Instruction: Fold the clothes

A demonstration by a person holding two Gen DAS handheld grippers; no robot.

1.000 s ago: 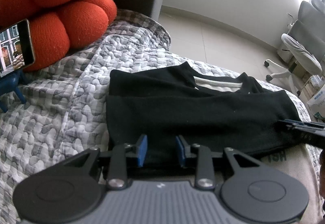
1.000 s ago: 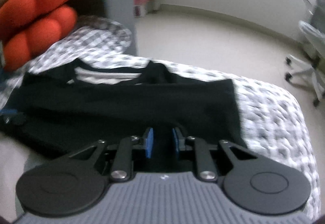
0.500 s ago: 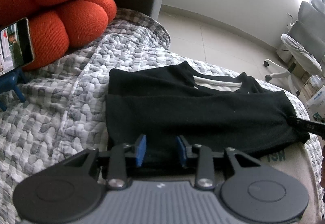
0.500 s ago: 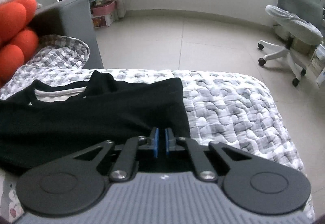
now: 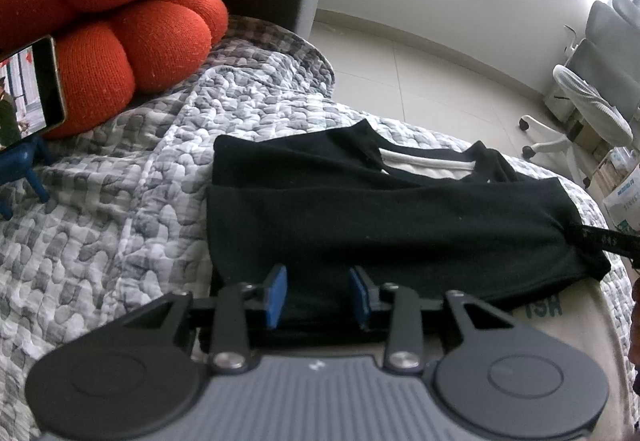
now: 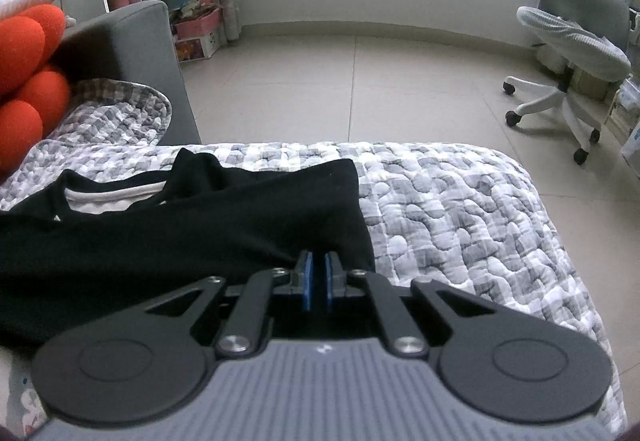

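While the right tool (image 6: 316, 277) is clamped on the shirt (image 5: 380, 225) corner lying on the quilt (image 5: 120, 201) and the left tool (image 5: 316, 293) stands apart at the hem, lifting one-sided would likely skew the fold.

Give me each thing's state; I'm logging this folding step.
black shirt: partly folded, lying flat on the quilt.
left gripper: open, pads astride the shirt's near edge.
right gripper: shut at the shirt's right edge.
phone: screen on, propped on a stand.
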